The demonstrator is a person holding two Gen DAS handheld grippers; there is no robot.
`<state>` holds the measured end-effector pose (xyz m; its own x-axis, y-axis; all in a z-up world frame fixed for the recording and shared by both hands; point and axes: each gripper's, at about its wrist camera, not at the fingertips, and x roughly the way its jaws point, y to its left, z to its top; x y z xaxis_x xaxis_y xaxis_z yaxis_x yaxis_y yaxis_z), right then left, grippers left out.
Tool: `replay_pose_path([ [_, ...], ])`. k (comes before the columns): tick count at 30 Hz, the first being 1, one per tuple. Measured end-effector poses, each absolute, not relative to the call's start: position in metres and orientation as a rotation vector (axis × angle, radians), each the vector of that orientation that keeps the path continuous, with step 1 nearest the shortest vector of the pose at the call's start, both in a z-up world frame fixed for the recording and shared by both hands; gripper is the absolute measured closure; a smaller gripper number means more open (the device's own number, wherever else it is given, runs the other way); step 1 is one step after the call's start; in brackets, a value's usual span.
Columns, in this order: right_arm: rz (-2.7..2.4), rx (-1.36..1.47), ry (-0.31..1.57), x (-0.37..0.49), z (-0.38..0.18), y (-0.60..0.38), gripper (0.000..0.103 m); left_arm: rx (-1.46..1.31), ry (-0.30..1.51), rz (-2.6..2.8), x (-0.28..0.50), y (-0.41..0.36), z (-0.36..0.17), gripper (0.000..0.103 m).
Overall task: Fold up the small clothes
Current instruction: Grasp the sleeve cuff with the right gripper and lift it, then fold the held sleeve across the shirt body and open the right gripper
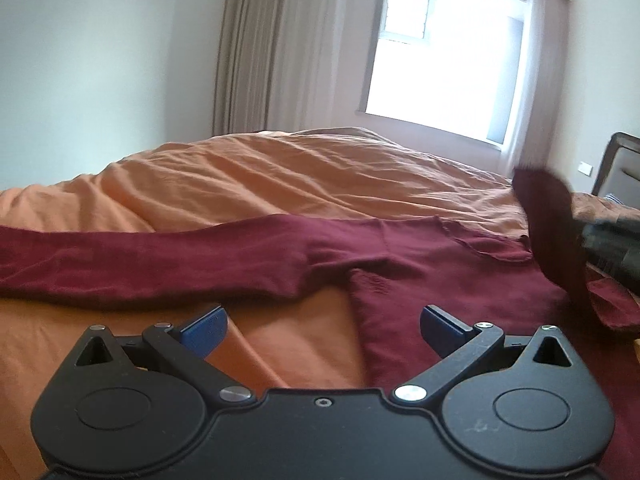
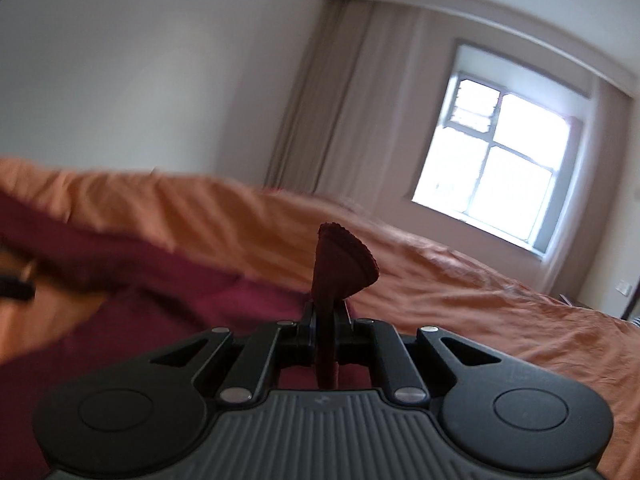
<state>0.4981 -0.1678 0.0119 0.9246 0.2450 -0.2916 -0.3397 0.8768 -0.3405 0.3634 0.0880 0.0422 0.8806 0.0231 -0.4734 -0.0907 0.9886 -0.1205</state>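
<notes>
Maroon top spread on an orange bed, one tool gaping, the other pinching cloth.

Nearest, the left tool [image 1: 323, 330] hangs with its blue-tipped fingers [image 1: 206, 330] spread wide and nothing between them, just above the side edge of the maroon top [image 1: 420, 276], where bare orange bedspread [image 1: 240, 176] shows on its left. The right tool [image 2: 325, 320] is clamped tight on a fold of the same maroon cloth, a rounded flap standing up past its tips. One long sleeve [image 1: 140, 258] runs flat out to the left, with open bedspread beyond it. Farther back the bedspread rumples up toward a beige curtain [image 1: 260, 48] and a bright window [image 1: 444, 52]. At the right edge of the left view a dark blurred shape, probably the other tool, is cut off.
</notes>
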Motion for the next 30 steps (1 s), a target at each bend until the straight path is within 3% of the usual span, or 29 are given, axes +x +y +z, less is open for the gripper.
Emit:
replay_pose_path([
  [7,0.373,-0.535,0.312,0.494,-0.034,-0.141,0.093,-0.194,0.493,0.064,0.364,0.090,0.039,0.001],
  [9,0.410,-0.572,0.338,0.492,-0.044,-0.137,0.086,-0.200,0.494,0.062,0.367,0.087,0.038,0.001],
  [13,0.476,-0.592,0.351,0.481,-0.048,-0.138,0.045,-0.228,0.498,0.052,0.372,0.079,0.037,0.001],
  [20,0.478,-0.555,0.345,0.446,-0.035,-0.186,0.010,-0.274,0.491,-0.002,0.392,0.049,0.034,0.001],
  [30,-0.024,-0.581,0.315,0.412,-0.043,-0.306,0.000,-0.255,0.495,-0.049,0.446,-0.009,0.014,0.001],
])
